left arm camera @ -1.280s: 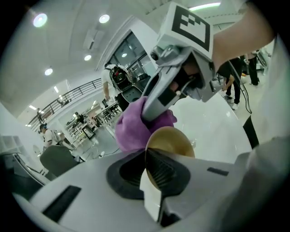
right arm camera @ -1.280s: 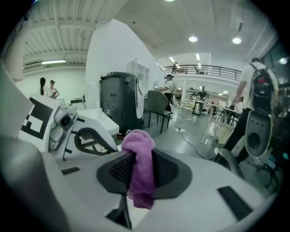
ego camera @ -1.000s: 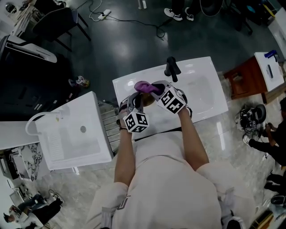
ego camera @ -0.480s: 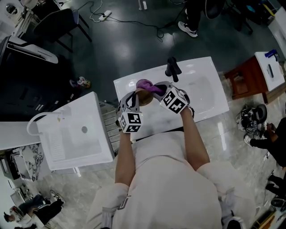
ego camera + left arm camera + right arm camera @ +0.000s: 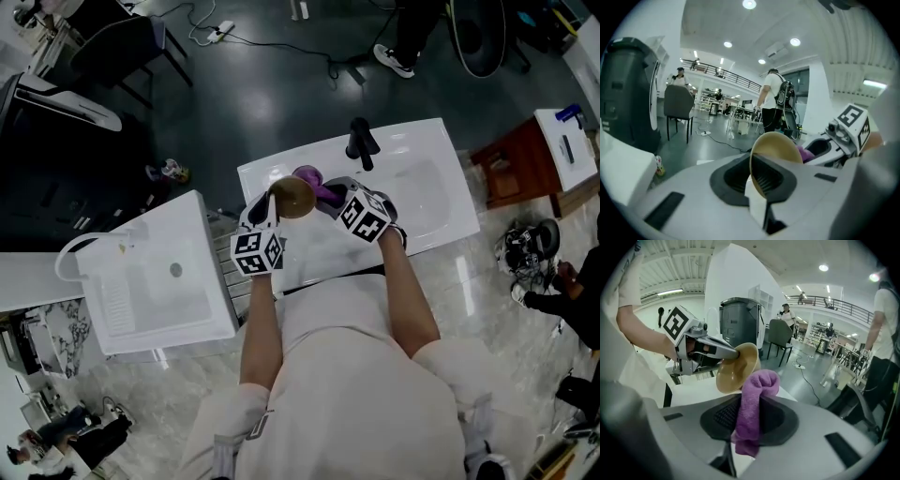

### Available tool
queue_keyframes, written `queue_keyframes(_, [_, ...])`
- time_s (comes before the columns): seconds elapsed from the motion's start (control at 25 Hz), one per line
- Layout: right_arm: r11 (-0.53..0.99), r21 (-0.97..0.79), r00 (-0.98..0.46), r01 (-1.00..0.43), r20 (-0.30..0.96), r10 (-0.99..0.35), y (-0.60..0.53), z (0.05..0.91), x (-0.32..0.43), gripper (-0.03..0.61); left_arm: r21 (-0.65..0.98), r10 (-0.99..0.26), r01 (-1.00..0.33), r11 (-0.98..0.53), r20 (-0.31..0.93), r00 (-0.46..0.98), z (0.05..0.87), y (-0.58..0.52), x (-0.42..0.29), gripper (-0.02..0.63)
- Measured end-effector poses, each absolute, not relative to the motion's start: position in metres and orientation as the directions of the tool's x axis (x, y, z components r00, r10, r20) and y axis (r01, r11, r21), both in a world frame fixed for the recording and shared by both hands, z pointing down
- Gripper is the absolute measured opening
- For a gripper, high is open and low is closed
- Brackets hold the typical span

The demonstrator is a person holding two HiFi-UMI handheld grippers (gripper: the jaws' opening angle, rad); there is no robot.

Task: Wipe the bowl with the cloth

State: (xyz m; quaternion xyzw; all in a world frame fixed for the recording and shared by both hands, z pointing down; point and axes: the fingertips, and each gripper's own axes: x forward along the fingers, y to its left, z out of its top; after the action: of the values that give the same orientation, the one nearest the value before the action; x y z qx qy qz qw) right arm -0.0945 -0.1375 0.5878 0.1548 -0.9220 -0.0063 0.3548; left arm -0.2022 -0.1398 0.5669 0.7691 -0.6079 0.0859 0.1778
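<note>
Standing on edge in left gripper (image 5: 758,187), bowl (image 5: 777,146) sits beside purple cloth (image 5: 757,394).

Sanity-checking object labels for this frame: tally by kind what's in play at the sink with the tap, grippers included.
grippers: 2, left gripper and right gripper
bowl: 1
cloth: 1, purple
tap: 1, black
total: 5
</note>
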Motion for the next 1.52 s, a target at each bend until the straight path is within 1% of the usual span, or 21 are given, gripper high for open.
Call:
queue_keyframes(0.2, [0.956, 0.117, -0.709, -0.268, 0.648, -0.278, -0.137, 0.587, -0.1, 0.094, 0.373, -0.905, -0.92, -0.116, 0.342, 0.253, 0.579, -0.141, -0.209, 0.017])
queue_keyframes(0.36, [0.957, 0.114, -0.717, -0.268, 0.64, -0.277, -0.135, 0.587, -0.1, 0.094, 0.58, -0.92, -0.812, -0.072, 0.276, 0.279, 0.581, -0.142, -0.209, 0.017])
queue_keyframes(0.48, [0.963, 0.107, -0.724, -0.249, 0.64, -0.258, -0.131, 0.588, -0.103, 0.093, 0.677, -0.924, -0.736, -0.025, 0.265, 0.275, 0.588, -0.142, -0.211, 0.017])
queue_keyframes(0.76, [0.978, 0.11, -0.713, -0.18, 0.671, -0.206, -0.116, 0.596, -0.115, 0.094, 0.791, -0.928, -0.611, 0.037, 0.254, 0.274, 0.591, -0.141, -0.212, 0.017])
queue_keyframes(0.96, [0.986, 0.083, -0.738, -0.144, 0.655, -0.162, -0.103, 0.599, -0.127, 0.094, 0.89, -0.929, -0.453, 0.052, 0.21, 0.306, 0.597, -0.14, -0.209, 0.017])
queue_keyframes(1.12, [0.988, 0.067, -0.758, -0.136, 0.636, -0.147, -0.094, 0.604, -0.132, 0.094, 0.938, -0.917, -0.343, 0.052, 0.181, 0.357, 0.601, -0.139, -0.199, 0.017])
queue_keyframes(1.24, [0.988, 0.071, -0.77, -0.141, 0.619, -0.154, -0.091, 0.607, -0.131, 0.094, 0.957, -0.897, -0.29, 0.017, 0.143, 0.419, 0.598, -0.138, -0.187, 0.017])
queue_keyframes(1.36, [0.986, 0.068, -0.782, -0.15, 0.602, -0.161, -0.091, 0.606, -0.131, 0.094, 0.985, -0.867, -0.161, -0.067, 0.023, 0.498, 0.584, -0.142, -0.166, 0.017])
queue_keyframes(1.52, [0.986, 0.067, -0.787, -0.154, 0.594, -0.164, -0.09, 0.609, -0.134, 0.094, 0.99, -0.819, -0.101, -0.098, -0.022, 0.574, 0.577, -0.139, -0.147, 0.017])
